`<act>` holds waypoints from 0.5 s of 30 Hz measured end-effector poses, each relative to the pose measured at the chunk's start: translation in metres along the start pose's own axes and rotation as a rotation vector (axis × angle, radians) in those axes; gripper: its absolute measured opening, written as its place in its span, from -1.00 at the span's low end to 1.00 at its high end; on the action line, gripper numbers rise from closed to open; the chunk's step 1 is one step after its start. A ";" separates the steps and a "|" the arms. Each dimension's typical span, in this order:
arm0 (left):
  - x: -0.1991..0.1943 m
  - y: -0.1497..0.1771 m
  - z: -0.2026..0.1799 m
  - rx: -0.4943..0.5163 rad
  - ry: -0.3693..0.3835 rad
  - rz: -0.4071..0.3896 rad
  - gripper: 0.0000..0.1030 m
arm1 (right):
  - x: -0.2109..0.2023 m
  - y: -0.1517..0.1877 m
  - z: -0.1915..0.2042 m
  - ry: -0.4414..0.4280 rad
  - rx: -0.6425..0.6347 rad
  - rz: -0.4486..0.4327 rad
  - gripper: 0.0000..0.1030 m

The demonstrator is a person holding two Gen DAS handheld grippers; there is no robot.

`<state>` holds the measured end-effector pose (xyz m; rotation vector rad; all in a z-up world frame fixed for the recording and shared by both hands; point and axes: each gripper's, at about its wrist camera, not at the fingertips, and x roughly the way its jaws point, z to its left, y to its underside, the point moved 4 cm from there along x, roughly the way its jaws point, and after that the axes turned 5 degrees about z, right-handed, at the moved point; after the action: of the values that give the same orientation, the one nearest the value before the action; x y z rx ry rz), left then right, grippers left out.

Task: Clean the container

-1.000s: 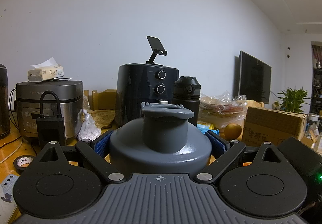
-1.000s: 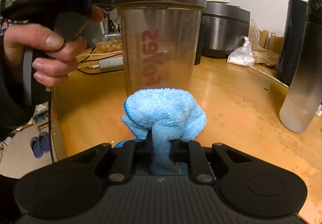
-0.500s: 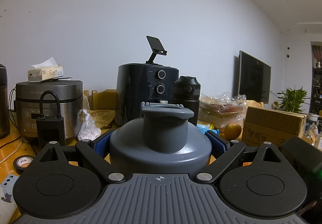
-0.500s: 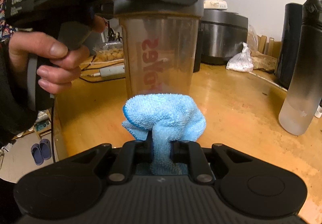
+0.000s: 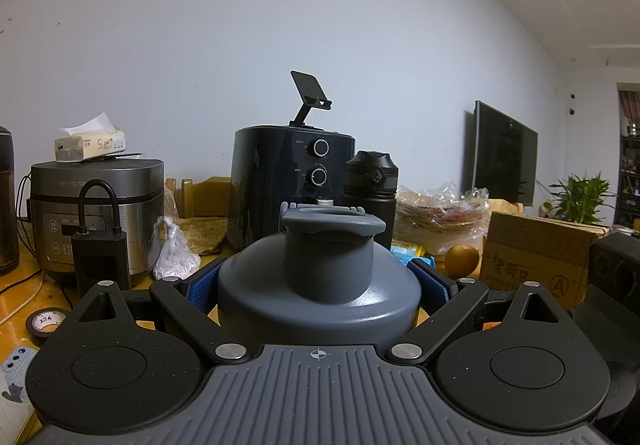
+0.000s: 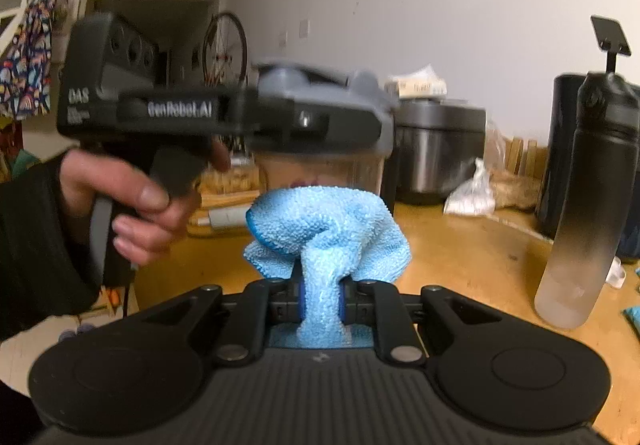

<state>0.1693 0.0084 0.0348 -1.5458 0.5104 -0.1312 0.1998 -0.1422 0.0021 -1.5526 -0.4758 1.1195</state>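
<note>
Step in hand: the outside of the container (image 6: 320,169) is judged to be under wiping, with the cloth (image 6: 326,229) brought to its wall just below the lid (image 5: 318,285).
Container: it is held upright above the tabletop (image 6: 472,257), at 12 o'clock from the cloth in the right wrist view; its clear wall is blurred there.
Left hand-held gripper (image 5: 318,287): it is clamped around the grey lid, blue pads pressed at 9 and 3 o'clock; a person's hand (image 6: 132,201) is seen on its handle.
Right hand-held gripper (image 6: 322,303): it is closed tight on a pinched fold of the blue cloth, the bunched rest standing out ahead.
Contact: whether the cloth is touching the wall cannot be told.
Next move: steady pressure of the cloth against the wall is called for, with the lid kept firmly clamped.
Nearby: a frosted bottle (image 6: 584,213) is stood at 3 o'clock, well apart.
</note>
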 end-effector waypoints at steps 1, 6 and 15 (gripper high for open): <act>0.000 0.000 0.000 0.000 0.000 0.000 0.86 | -0.002 -0.001 0.001 0.001 0.000 -0.019 -0.84; 0.000 0.000 -0.001 0.000 -0.002 0.001 0.86 | -0.010 -0.004 0.002 0.007 0.005 -0.115 -0.84; 0.001 0.000 0.000 -0.001 -0.004 0.000 0.86 | -0.025 -0.006 -0.013 0.000 0.031 -0.216 -0.84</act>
<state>0.1700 0.0082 0.0344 -1.5463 0.5080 -0.1279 0.2001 -0.1670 0.0170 -1.4372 -0.6075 0.9563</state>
